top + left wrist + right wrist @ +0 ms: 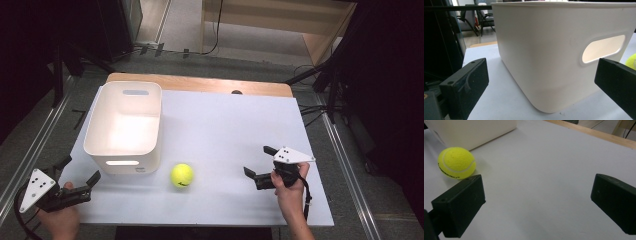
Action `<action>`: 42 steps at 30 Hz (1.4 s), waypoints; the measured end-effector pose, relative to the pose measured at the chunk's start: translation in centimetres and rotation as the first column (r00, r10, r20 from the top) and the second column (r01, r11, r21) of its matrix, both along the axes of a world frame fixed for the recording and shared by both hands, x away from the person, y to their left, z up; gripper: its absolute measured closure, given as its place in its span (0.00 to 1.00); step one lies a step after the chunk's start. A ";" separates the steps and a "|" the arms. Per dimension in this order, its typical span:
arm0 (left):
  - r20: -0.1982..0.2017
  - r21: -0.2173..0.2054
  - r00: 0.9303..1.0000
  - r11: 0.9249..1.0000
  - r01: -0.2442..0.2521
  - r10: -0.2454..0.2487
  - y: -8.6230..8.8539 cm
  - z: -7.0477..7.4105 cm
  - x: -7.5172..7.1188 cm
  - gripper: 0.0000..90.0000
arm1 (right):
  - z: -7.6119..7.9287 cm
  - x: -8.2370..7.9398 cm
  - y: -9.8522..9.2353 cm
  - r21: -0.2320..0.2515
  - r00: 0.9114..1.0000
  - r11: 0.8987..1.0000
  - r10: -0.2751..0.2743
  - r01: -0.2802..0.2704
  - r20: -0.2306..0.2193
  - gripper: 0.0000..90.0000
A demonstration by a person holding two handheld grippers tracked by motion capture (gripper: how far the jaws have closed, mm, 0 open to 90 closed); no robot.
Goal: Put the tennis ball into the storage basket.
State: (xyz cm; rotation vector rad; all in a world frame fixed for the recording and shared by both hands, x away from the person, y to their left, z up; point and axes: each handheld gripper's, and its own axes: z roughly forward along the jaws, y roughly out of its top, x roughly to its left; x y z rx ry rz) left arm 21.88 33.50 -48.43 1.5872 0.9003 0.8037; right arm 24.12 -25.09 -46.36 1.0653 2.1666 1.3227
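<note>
The ball (pixel 632 61) peeks in at the picture's edge. The bin (pixel 471 131) is cut off on top.

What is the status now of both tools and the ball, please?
Left tool open, empty, near white bin. Right tool open, empty. Tennis ball on table beside bin, between tools. Path unobstructed.

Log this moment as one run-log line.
left gripper: open, near white bin corner | right gripper: open, empty, right of tennis ball | ball: on table, beside bin, untouched
</note>
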 end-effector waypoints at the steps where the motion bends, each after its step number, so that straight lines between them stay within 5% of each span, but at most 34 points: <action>1: 0.000 0.000 1.000 1.000 0.000 0.000 0.0 0.0 0.0 0.00 | 0.0 0.1 0.1 0.000 1.000 1.000 0.007 -0.007 -0.003 0.00; 42: 0.000 -0.004 1.000 1.000 0.003 -0.003 0.0 0.0 0.0 0.00 | 0.7 1.5 4.7 -0.016 0.993 0.993 0.119 -0.120 -0.020 0.00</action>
